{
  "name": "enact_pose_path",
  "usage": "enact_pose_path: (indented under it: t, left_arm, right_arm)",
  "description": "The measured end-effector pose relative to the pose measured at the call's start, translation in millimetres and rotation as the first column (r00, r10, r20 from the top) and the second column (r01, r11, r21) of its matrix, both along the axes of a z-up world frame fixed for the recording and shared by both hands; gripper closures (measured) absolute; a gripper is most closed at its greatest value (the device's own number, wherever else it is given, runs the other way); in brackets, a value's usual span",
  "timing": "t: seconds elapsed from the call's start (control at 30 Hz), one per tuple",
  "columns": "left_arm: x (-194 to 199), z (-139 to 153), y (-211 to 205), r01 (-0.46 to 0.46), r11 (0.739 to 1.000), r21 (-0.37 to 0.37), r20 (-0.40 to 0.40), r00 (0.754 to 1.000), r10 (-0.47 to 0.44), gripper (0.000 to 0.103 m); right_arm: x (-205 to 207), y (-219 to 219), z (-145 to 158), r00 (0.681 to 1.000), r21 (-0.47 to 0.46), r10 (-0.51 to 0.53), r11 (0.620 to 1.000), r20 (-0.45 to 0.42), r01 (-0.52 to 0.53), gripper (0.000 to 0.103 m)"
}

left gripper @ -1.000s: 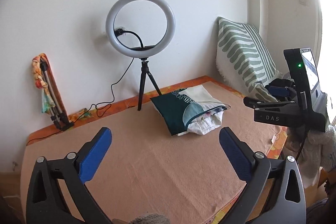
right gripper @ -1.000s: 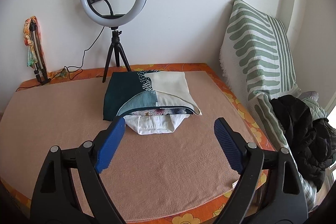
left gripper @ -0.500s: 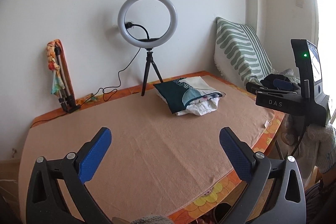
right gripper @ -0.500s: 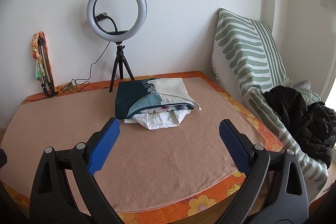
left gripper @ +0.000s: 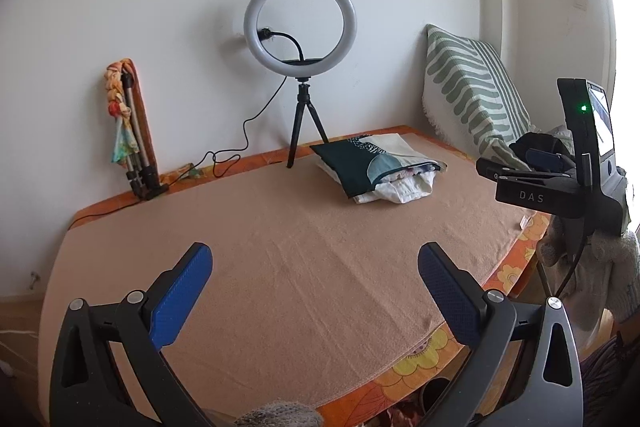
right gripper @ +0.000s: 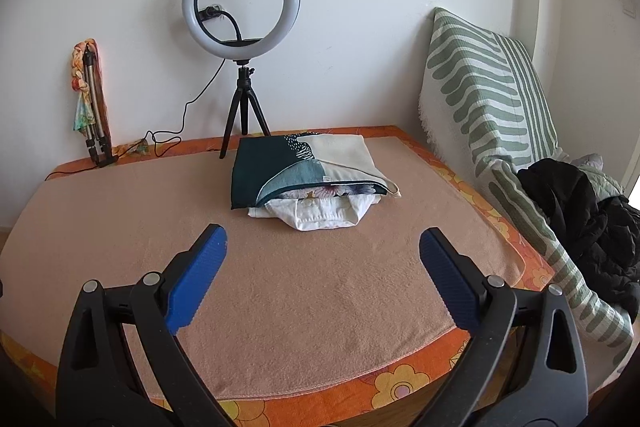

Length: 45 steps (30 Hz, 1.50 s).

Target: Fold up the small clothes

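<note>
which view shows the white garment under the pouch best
The right wrist view: the white garment faces the camera, poking out beneath the patterned pouch. The left wrist view shows it smaller, from the side.

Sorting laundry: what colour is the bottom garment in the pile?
White garment, clearest in the right wrist view.

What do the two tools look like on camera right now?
Both match: the left tool and the right tool have black plastic arms with silver pivot screws and blue textured pads. Seen from the left camera, the right unit's black body reads "DAS", shows a green light and a small screen, and trails a black cable.
</note>
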State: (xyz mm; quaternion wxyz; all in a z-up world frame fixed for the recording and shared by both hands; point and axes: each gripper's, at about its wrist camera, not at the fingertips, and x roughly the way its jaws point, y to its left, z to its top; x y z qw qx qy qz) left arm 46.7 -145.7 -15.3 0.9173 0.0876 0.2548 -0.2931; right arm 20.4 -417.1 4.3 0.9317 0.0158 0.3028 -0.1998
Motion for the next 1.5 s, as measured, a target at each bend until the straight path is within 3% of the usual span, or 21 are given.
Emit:
enact_pose_path:
  t: [0.17, 0.53, 1.5]
  left_arm:
    - [3, -7, 1, -0.006, 1.0, 0.027, -0.003, 1.0, 0.006, 0.001]
    - [3, -3, 7, -0.014, 1.0, 0.018, 0.006, 1.0, 0.014, 0.001]
    - [3, -3, 8, -0.024, 0.999, 0.024, 0.026, 0.999, 0.023, 0.001]
  right_arm:
    - [-2, 1, 0, 1.0, -0.034, -0.004, 0.999, 0.009, 0.005, 0.004]
    - [-11, -20, 4, 0.998, 0.026, -0.06, 0.998, 0.03, 0.059, 0.004]
    - [-7, -28, -2, 0.999, 0.058, -0.048, 0.997, 0.016, 0.047, 0.004]
